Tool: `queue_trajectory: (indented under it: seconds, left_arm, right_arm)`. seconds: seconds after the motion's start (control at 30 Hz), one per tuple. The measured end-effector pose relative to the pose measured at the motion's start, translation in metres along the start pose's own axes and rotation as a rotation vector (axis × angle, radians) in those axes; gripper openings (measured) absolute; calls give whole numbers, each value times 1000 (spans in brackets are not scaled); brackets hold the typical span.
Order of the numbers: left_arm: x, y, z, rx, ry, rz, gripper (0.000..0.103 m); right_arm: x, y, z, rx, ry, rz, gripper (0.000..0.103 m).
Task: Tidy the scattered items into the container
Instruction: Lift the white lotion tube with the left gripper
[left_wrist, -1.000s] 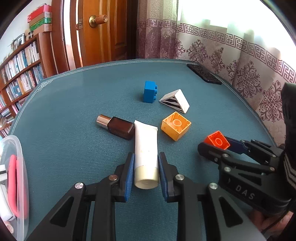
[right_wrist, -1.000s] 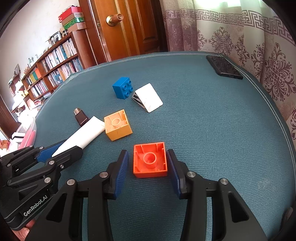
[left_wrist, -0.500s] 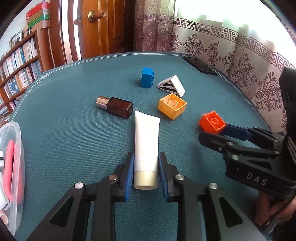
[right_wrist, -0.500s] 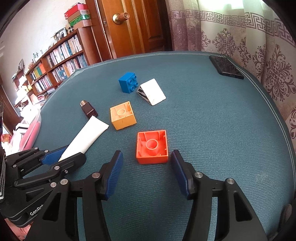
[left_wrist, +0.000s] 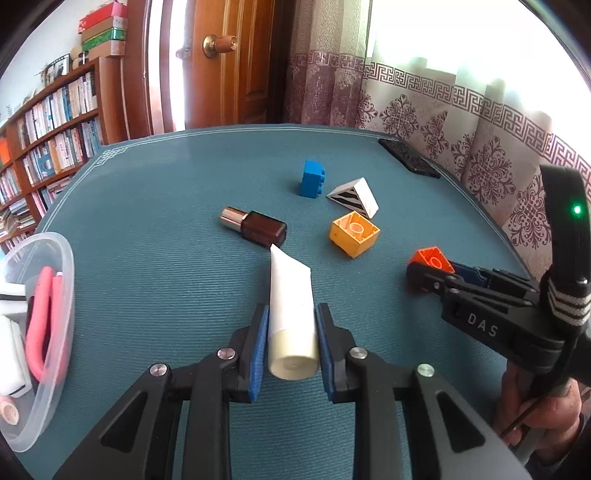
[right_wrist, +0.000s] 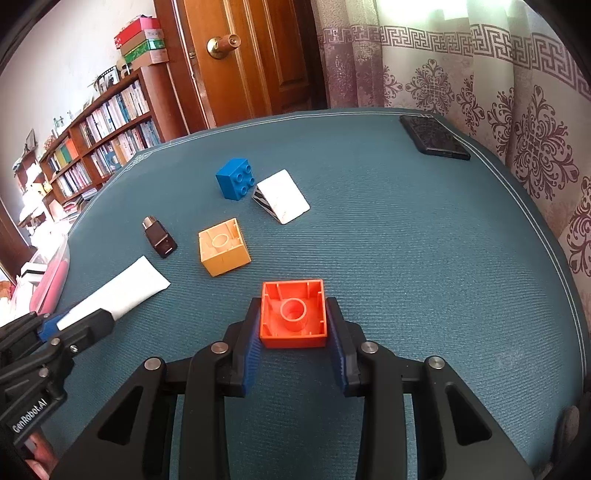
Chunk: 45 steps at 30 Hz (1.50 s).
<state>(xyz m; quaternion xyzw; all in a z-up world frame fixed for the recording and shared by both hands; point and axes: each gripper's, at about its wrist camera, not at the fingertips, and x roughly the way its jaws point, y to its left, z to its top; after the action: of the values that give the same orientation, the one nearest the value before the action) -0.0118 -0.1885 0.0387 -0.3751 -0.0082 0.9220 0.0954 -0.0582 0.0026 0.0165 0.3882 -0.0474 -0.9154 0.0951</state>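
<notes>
While the left gripper (left_wrist: 290, 338) pinched the cap end of the white tube (left_wrist: 290, 295), its flat tail pointing ahead toward the brown bottle (left_wrist: 258, 227), the right gripper (right_wrist: 293, 325) was clamped on the orange block (right_wrist: 293, 314). A clear tub (left_wrist: 55, 295) sat left of the left gripper.

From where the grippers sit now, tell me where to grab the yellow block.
Grip the yellow block across two opposite flat side walls, coming down from above. It lies hollow side up and slightly turned, standing clear of the brown bottle and orange block.
</notes>
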Motion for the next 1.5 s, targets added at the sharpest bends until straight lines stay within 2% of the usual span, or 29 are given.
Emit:
queue_trajectory:
  seconds: [0.3, 0.67, 0.83, 1.1, 1.2, 1.27, 1.3, 1.43, 1.5]
  left_arm:
    - [-42, 33, 7, -42, -73, 40, 28]
    - [-57, 38, 1, -52, -95, 42, 28]
    - [-85, 49, 10, -67, -165, 58, 27]
    - [-141, 81, 14, -93, -279, 150, 27]
    - [-148, 95, 10, -119, -272, 158, 27]
    - [-142, 99, 5, -127, -235, 120, 28]
    - [-138, 99, 2, -131, -215, 98, 29]
    - [-120, 88, -19, -101, -138, 51, 67]
    - [-111, 79, -30, -64, -99, 38, 75]
  right_arm:
    - [-1, -4, -1, 21, -7, 0, 35]
    - [-1, -7, -1, 37, -9, 3, 35]
    - [-2, -6, -2, 37, -10, 3, 35]
    - [-1, -6, -2, 38, -10, 1, 35]
    - [-1, -7, -2, 38, -11, 0, 35]
    - [-1, -8, -2, 47, -7, 1, 35]
    - [0, -9, -3, 53, -6, 2, 35]
    - [-1, -13, -3, 72, -3, 12, 35]
    - [-1, -13, -3, 71, -2, 12, 35]
